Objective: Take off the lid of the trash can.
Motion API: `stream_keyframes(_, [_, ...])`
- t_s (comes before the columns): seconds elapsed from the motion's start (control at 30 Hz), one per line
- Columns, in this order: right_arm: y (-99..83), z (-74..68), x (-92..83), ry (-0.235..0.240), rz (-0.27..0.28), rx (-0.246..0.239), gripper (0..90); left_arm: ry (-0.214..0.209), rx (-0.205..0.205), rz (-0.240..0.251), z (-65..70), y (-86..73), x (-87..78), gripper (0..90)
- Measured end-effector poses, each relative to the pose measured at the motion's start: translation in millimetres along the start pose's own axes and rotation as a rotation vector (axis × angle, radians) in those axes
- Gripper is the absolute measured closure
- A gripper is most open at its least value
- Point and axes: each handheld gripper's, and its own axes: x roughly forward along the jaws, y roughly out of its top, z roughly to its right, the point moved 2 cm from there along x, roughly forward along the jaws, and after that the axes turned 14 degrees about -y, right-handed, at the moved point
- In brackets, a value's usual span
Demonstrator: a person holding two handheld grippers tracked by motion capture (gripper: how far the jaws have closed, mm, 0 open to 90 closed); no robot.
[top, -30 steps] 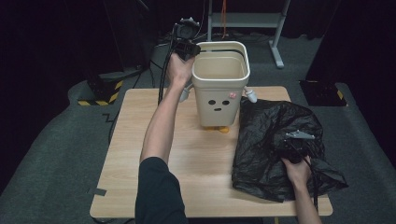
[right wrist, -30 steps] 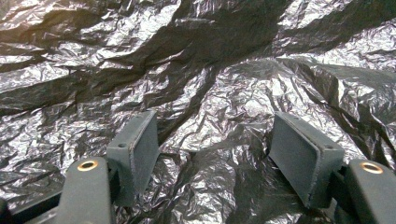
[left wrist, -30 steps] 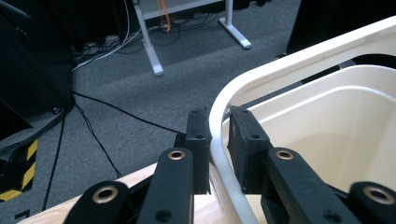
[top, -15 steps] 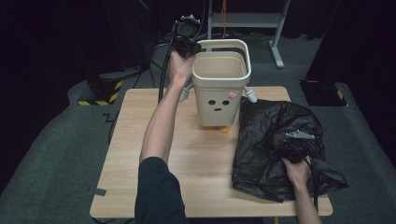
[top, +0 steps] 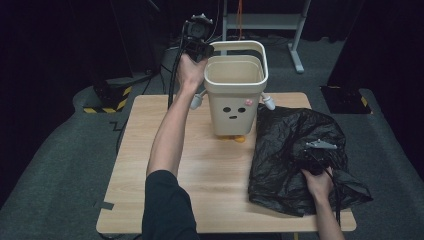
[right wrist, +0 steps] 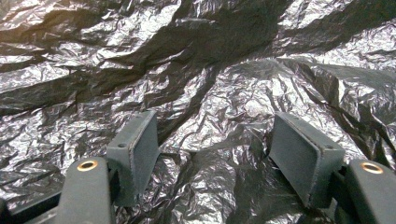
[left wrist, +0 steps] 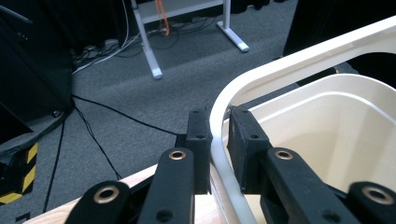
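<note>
Near my right edge of the table, my right gripper rests wide apart on the crumpled black bag (creases clearest up close). Farther off, my left gripper clamps the cream bin's hoop.

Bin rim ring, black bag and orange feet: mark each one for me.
rim ring point(left wrist: 299, 65), left gripper view, its curved white bar.
black bag point(top: 290, 135), high view, crumpled top surface.
orange feet point(top: 239, 139), high view, foot under the bin's front.

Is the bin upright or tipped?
Upright: the bin stands on the table, mouth up, left gripper clamped on its rim ring.
</note>
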Motion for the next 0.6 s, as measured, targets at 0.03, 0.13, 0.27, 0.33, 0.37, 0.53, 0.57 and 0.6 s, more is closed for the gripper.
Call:
stream_keyframes(0.03, [0.0,0.0,0.0,0.0,0.0,0.0,32.3,0.002,0.002,-0.002,-0.5,-0.2,-1.4,78.6])
stream_keyframes(0.13, [0.0,0.0,0.0,0.0,0.0,0.0,32.3,0.005,-0.001,-0.004,-1.5,-1.0,-4.8,78.5])
stream_keyframes(0.27, [0.0,0.0,0.1,-0.001,0.001,-0.001,32.3,0.002,0.002,-0.008,-1.8,-2.2,-8.5,78.5])
stream_keyframes(0.33, [0.0,0.0,0.0,-0.001,0.0,0.0,32.3,-0.005,0.001,-0.005,-1.1,-2.4,-10.5,78.5])
stream_keyframes(0.37, [0.0,-0.1,0.0,0.0,0.0,0.0,32.3,-0.007,0.003,-0.001,-0.5,-2.5,-11.4,78.5])
stream_keyframes(0.53, [0.1,-0.3,0.0,0.0,-0.001,0.004,32.3,-0.005,0.007,-0.006,0.0,-3.6,-15.1,78.5])
stream_keyframes(0.57, [0.1,-0.3,0.0,0.0,0.0,0.003,32.3,-0.008,0.004,-0.005,-0.4,-4.1,-16.1,78.5])
stream_keyframes(0.6, [0.1,-0.3,0.0,0.0,0.001,0.004,32.3,-0.011,0.003,-0.003,-0.7,-4.7,-17.2,78.5])
